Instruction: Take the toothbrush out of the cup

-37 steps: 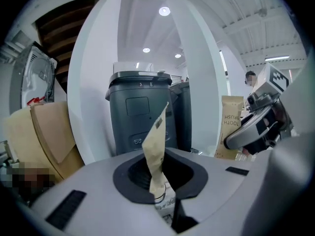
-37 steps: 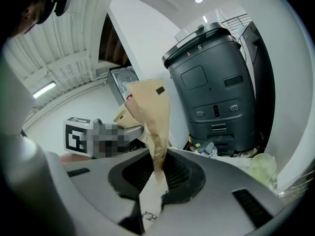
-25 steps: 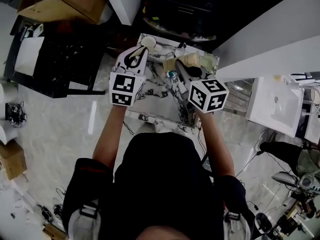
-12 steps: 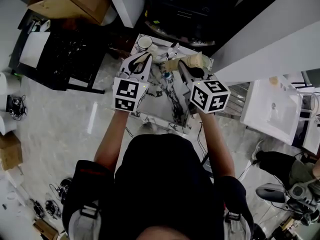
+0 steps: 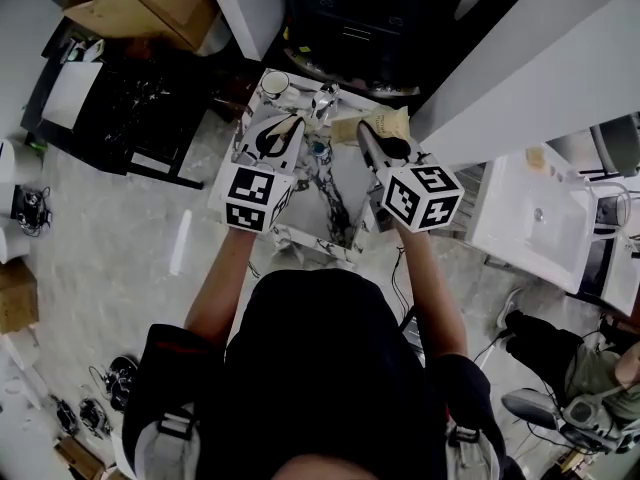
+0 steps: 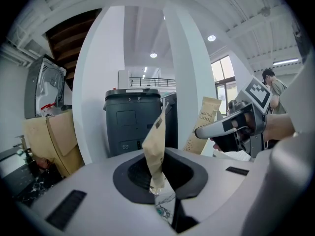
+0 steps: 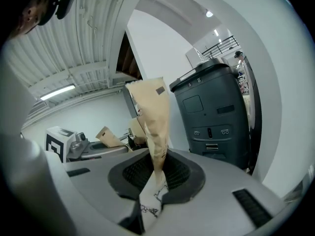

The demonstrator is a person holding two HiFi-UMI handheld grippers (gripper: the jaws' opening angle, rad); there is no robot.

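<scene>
Both grippers hang above the marble table (image 5: pixel 345 193). My left gripper (image 5: pixel 287 128) is shut on a strip of brown kraft paper (image 6: pixel 155 149) that stands up between its jaws. My right gripper (image 5: pixel 372 136) is shut on a brown kraft packet (image 7: pixel 153 124), which reads "TOOTH BRUSH" in the left gripper view (image 6: pixel 204 124). In the head view that packet (image 5: pixel 372 123) lies across the right gripper's tip. A white cup (image 5: pixel 273 85) stands at the table's far left corner, apart from both grippers. No bare toothbrush shows.
A small shiny bottle (image 5: pixel 321 102) and a teal-topped item (image 5: pixel 318 149) sit on the table between the grippers. A dark grey bin (image 6: pixel 132 122) stands ahead, a cardboard box (image 5: pixel 150 3) far left, and a white sink unit (image 5: pixel 530 218) to the right.
Both grippers have lifted and drifted with their paper still clamped. The table and cup have slid toward the upper left of the head view.
</scene>
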